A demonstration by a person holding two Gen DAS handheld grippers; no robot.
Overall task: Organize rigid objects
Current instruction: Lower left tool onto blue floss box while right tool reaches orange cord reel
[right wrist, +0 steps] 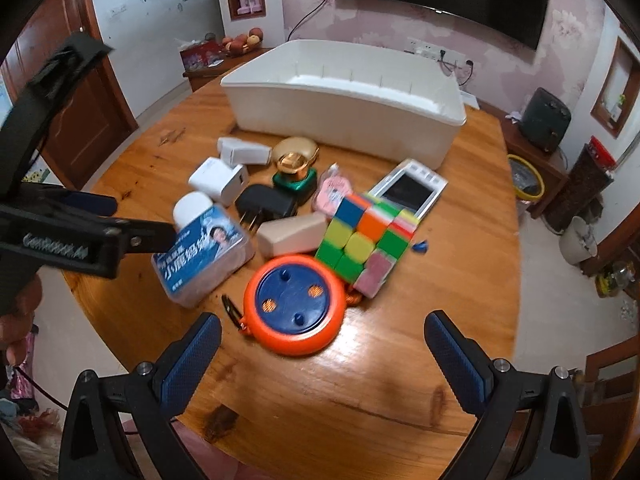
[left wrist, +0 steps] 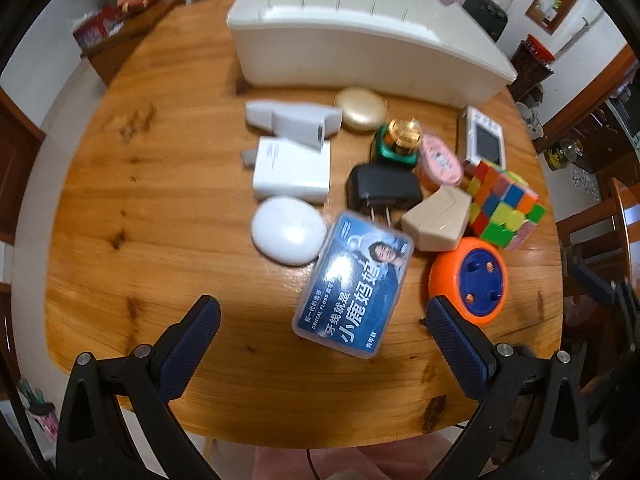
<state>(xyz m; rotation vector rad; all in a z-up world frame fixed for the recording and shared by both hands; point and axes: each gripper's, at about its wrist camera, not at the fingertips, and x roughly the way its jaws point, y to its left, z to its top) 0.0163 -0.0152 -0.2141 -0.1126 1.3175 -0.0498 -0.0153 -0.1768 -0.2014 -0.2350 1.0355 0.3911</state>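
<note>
Left claw [left wrist: 322, 330] held spread, empty, above near table [left wrist: 160, 200] edge. Dental floss box [left wrist: 354, 286] lies flat just ahead between its fingers, long axis angled away rightward. Right claw [right wrist: 322, 334] spread, empty, orange disc [right wrist: 294, 304] directly ahead. White bin [left wrist: 360, 44] at far side.

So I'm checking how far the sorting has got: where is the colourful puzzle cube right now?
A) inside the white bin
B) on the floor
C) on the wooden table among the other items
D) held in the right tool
C: the puzzle cube sits on the wooden table beside the orange round case, in front of the white bin, while the right tool is open and holds nothing.
</note>
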